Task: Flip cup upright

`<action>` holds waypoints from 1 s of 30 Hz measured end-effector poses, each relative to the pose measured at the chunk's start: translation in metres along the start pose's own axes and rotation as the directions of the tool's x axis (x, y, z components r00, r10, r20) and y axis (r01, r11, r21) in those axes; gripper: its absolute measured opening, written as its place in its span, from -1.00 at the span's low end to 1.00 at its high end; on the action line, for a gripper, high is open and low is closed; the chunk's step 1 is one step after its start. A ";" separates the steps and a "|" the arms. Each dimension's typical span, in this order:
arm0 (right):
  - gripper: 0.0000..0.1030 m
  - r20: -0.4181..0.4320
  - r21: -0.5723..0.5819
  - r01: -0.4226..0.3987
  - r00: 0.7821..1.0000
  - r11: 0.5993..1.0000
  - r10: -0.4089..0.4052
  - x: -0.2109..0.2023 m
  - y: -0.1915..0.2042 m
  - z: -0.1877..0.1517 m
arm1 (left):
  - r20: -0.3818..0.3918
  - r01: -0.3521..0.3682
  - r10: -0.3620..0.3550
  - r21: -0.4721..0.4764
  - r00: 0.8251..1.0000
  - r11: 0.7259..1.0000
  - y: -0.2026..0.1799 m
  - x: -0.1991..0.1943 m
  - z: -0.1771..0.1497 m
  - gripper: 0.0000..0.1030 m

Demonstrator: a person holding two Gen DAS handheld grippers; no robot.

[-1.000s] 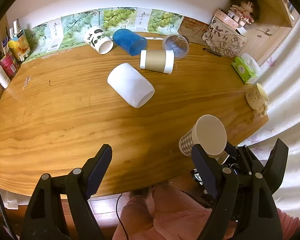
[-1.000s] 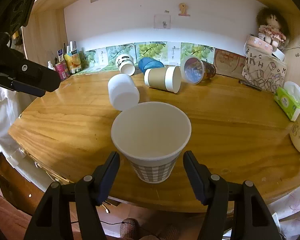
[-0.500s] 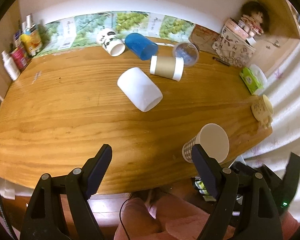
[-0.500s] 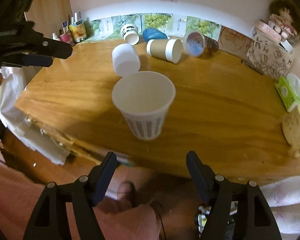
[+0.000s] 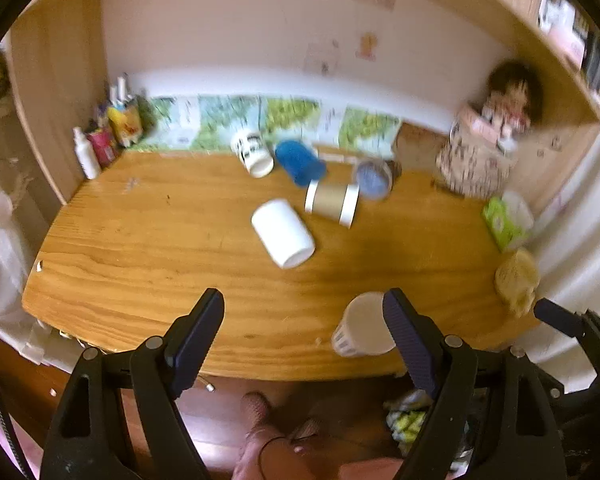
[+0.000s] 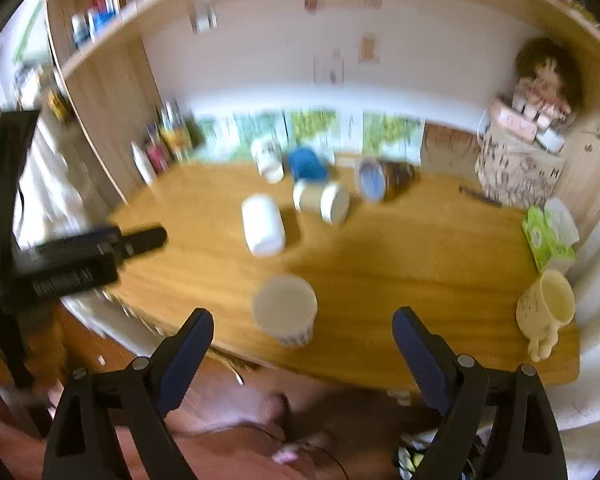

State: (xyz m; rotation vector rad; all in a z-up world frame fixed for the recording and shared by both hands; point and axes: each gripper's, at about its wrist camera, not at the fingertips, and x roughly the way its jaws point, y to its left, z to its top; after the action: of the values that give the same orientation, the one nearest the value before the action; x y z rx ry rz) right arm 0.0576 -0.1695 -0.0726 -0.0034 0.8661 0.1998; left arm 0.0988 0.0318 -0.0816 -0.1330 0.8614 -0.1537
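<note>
The checked paper cup [image 6: 285, 310] stood upright near the front edge of the wooden desk [image 6: 400, 264], mouth up, its white rim and pale inside facing the right wrist camera (both views were blurred, so the pattern on its side read only as faint stripes). In the left wrist view the same cup [image 5: 363, 330] sat just beside the right-hand finger of the left gripper [image 5: 304, 312], partly behind it. Neither gripper touched it. The right gripper [image 6: 303, 330] hung off the desk's front edge with its fingers spread wide and nothing between them; the left gripper was likewise spread apart and empty.

Farther back lay the other cups on their sides — a white cup [image 5: 283, 233] nearest, then a tan cup with white bands [image 5: 332, 204], a blue cup [image 5: 299, 162], a black-and-white printed cup [image 5: 252, 153] and a clear cup [image 5: 374, 179] toward the wall. A yellow mug [image 6: 545, 309] stood at the desk's right front corner, a green tissue pack [image 6: 547, 240] behind it, and a doll [image 6: 542, 80] sat on a patterned bag [image 6: 516, 172] in the back corner. Bottles [image 5: 100, 148] clustered at the left rear.
</note>
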 end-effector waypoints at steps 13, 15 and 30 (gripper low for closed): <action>1.00 0.157 0.051 0.016 0.987 0.999 -0.024 -0.070 -0.005 -0.018 | 0.294 -0.157 0.154 -0.016 0.943 0.988 -0.036 -0.091 -0.021 0.97; 1.00 0.187 0.079 0.002 0.982 0.997 -0.017 -0.077 -0.009 -0.022 | 0.334 -0.187 0.179 -0.010 0.926 0.982 -0.042 -0.098 -0.028 0.97; 1.00 0.353 0.131 0.008 0.934 0.991 -0.054 -0.107 -0.016 -0.034 | 0.415 -0.203 0.168 0.042 0.894 0.978 -0.059 -0.117 -0.040 0.97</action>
State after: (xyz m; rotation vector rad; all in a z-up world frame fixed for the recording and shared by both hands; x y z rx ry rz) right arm -0.0330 -0.2070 -0.0148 0.1357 0.5147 0.1097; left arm -0.0118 -0.0064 -0.0103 -0.0009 0.4422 0.0195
